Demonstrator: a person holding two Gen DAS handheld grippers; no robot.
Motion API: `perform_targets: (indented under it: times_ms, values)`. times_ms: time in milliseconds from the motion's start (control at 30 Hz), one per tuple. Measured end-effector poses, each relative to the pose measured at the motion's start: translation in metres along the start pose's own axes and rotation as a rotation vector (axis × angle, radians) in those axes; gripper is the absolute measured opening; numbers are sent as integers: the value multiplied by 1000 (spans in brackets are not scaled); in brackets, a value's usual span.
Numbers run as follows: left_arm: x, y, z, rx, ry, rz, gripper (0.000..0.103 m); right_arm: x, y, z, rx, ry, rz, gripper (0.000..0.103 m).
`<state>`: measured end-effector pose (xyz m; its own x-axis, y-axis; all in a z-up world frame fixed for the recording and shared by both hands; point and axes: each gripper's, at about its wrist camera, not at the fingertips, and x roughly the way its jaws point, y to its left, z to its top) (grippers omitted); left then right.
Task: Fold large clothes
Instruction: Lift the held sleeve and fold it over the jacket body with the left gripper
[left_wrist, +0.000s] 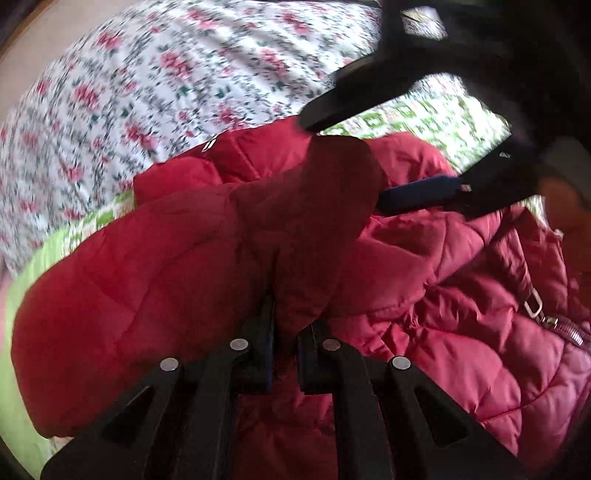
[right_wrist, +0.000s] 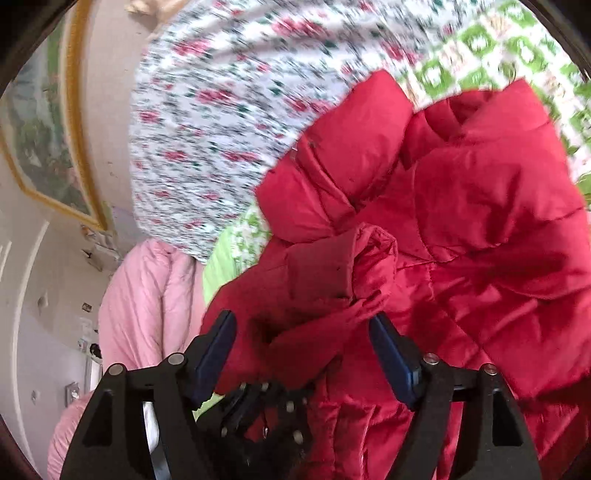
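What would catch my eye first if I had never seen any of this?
A puffy red jacket fills both views, heaped on a bed spread with a floral sheet. The left gripper is shut on a fold of it, while the right gripper gapes open over a bunched cuff. A silver zipper pull glints at the left view's right edge.

1. Left gripper (left_wrist: 284, 334) is all matte black plastic, two forked arms with triangular cutouts, and four round silver pins across the top

2. Its fingers (left_wrist: 266, 339) have dark blue pads on the inner faces

3. Right gripper (right_wrist: 301, 343) is built the same: black arms, silver pins, blue pads, plus a bunch of small screws in the linkage between them
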<state>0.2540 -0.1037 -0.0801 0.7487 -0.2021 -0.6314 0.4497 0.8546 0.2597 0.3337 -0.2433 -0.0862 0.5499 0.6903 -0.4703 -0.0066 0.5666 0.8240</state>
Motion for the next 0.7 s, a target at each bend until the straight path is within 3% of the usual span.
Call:
perform_targets:
  times_ms: [100, 200, 233, 333, 467, 700]
  values:
    - [2, 3, 0, -19, 13, -20, 7, 17, -9, 4, 20, 34, -13, 73]
    - [1, 14, 0, -78, 35, -72, 8, 22, -16, 5, 30, 37, -22, 47]
    - [1, 16, -1, -99, 39, -93, 9, 23, -17, 5, 31, 39, -28, 32]
    - [-10, 29, -1, -177, 50, -176, 10, 23, -22, 4, 25, 46, -44, 20]
    - [-39, 52, -2, -273, 21, -267, 10, 16, -22, 4, 2, 33, -61, 15]
    - [-73, 115, 1, -415, -65, -210, 10, -27, -12, 21, -74, -51, -119, 14]
